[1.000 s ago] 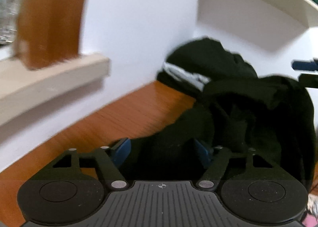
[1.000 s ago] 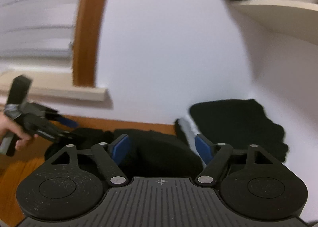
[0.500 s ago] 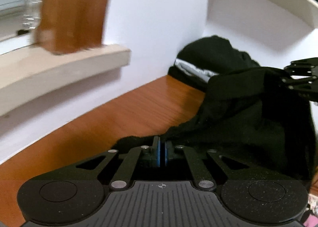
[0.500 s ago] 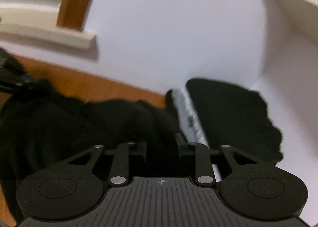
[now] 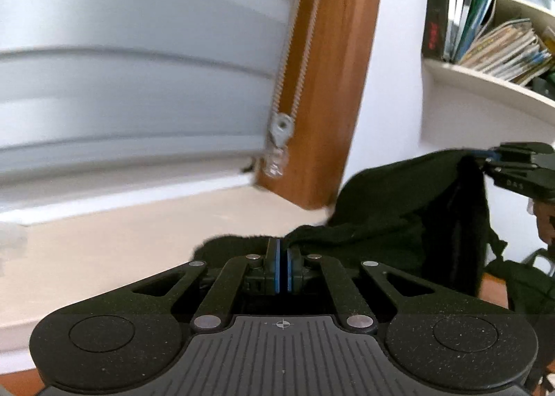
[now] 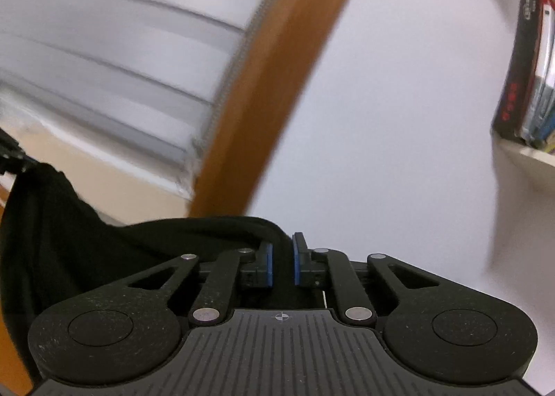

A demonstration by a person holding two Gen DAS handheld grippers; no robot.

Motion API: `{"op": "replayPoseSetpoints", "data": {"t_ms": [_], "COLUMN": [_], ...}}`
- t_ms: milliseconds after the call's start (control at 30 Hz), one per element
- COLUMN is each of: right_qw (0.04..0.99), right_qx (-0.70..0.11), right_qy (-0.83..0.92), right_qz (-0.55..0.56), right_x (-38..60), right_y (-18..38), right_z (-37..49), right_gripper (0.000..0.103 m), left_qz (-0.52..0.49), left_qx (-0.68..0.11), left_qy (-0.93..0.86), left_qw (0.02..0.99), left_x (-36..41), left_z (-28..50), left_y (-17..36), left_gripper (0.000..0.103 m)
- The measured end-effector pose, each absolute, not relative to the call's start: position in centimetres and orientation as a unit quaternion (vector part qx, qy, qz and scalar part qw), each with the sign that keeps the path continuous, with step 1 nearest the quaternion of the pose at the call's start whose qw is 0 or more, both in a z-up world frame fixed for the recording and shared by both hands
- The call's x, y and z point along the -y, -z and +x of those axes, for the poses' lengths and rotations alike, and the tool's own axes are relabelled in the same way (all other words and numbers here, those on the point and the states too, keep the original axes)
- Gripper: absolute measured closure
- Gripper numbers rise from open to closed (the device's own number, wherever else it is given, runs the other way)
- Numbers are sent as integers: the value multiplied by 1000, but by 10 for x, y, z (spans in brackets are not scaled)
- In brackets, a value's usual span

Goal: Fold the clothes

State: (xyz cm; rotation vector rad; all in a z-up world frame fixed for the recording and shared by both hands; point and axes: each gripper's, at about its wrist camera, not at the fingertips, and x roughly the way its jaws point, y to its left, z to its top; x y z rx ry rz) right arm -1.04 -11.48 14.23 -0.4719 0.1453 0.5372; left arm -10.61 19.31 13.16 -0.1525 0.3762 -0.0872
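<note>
A white wall [image 6: 399, 101] fills the background in both wrist views. Left of it hangs a grey slatted window blind [image 5: 138, 66], blurred, bordered by a brown wooden window frame [image 5: 329, 83]. A beaded cord with a grey connector [image 5: 281, 125] hangs at the frame's edge. A pale beige sill [image 5: 121, 239] runs below the blind. At right, a cream shelf [image 5: 485, 82] carries upright and leaning books [image 5: 461, 10]. A small patch of orange-brown wooden bench [image 5: 492, 286] shows low at right in the left wrist view.

The black garment [image 5: 399, 208] is suspended between the two tools, above the bench, and drapes downward in folds.

The left tool [image 5: 281, 262] has its blue pads drawn together, pinching an edge of the garment. The right tool [image 6: 281, 262] has just been closing; its pads stand narrowly apart with a rolled black hem clamped between them. In the left wrist view it appears at the far right, holding the garment's upper corner.
</note>
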Motion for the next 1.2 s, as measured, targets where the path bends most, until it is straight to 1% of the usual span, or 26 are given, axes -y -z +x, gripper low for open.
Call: {"op": "replayPoseSetpoints", "data": {"t_ms": [100, 200, 333, 367, 467, 533, 567, 633, 667, 700, 733, 867, 900, 933, 967, 1100, 1200], "right_qw": [939, 944, 945, 944, 933, 920, 918, 919, 921, 919, 917, 898, 891, 885, 878, 849, 831], "right_qx": [-69, -81, -102, -110, -171, -217, -219, -213, -208, -202, -196, -174, -168, -168, -169, -179, -224], "right_qy": [-233, -205, -165, -155, -154, -173, -179, -188, -196, -209, -223, -285, -303, -313, -322, -354, -364], "right_qz": [-245, -246, -263, -269, -276, -277, -279, -274, -265, -265, -267, -285, -292, -302, -313, -350, -357], "right_x": [111, 125, 152, 158, 175, 184, 186, 186, 184, 178, 172, 133, 120, 106, 93, 43, 16], "right_y": [-135, -128, -116, -113, -94, -79, -75, -72, -74, -75, -77, -82, -83, -82, -81, -77, -73], "right_z": [-10, -2, 11, 14, 32, 43, 42, 38, 35, 30, 24, 6, 2, 2, 3, 6, 22], "right_gripper": [95, 95, 95, 95, 94, 90, 85, 82, 76, 68, 65, 60, 55, 53, 51, 51, 51], "left_qz": [-74, -83, -123, -129, -118, -103, -99, -92, -91, -93, -95, -100, -100, -100, -98, -92, -87], "left_qx": [-192, -203, -212, -212, -224, -226, -225, -224, -224, -225, -224, -217, -216, -214, -214, -221, -236], "left_qy": [50, 67, 131, 148, 181, 188, 190, 192, 192, 190, 190, 199, 204, 209, 213, 224, 227], "left_qw": [977, 973, 961, 957, 950, 950, 951, 951, 951, 951, 951, 950, 950, 949, 948, 945, 941], "left_x": [-195, -189, -185, -181, -164, -152, -149, -143, -141, -141, -142, -144, -143, -142, -141, -136, -132], "left_z": [-117, -114, -113, -113, -108, -108, -108, -109, -108, -106, -106, -115, -116, -118, -120, -121, -118], "left_y": [-124, -101, -69, -63, -55, -56, -56, -56, -55, -54, -52, -51, -52, -52, -52, -48, -43], "left_gripper": [99, 99, 99, 99, 99, 99, 99, 99, 99, 99, 99, 99, 99, 99, 99, 99, 99]}}
